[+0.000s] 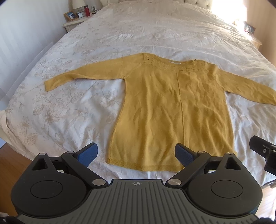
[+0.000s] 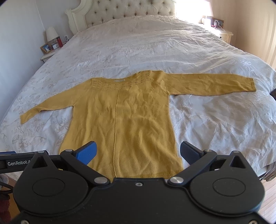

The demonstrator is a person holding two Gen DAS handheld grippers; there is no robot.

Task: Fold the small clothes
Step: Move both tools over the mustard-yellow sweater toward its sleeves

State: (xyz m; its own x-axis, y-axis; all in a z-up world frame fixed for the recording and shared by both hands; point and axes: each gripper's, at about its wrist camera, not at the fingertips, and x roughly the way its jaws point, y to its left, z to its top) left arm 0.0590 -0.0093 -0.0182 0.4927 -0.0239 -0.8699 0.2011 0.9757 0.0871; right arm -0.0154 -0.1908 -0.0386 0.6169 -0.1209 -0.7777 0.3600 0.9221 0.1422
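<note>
on the wide bed (image 1: 138, 34) with its pale, floral-patterned cover, a mustard-yellow knitted long-sleeved top (image 1: 172, 106) lies spread flat, neckline toward the tufted cream headboard (image 2: 127, 12) and hem toward the near edge, both sleeves stretched out to the sides. a raised seam runs down the middle of its body and a band of small eyelet holes crosses below the neck. the left tongs (image 1: 136, 153) hover just above the hem, blue-padded fingers (image 1: 88, 154) spread wide and holding nothing. the right tongs (image 2: 138, 152) hang over the lower right part of the top, also spread wide and empty. a bedside stand (image 2: 49, 55) at the far left carries a white-shaded lamp (image 2: 51, 33), a red bottle (image 2: 59, 42) and a wooden picture frame (image 2: 46, 48)
</note>
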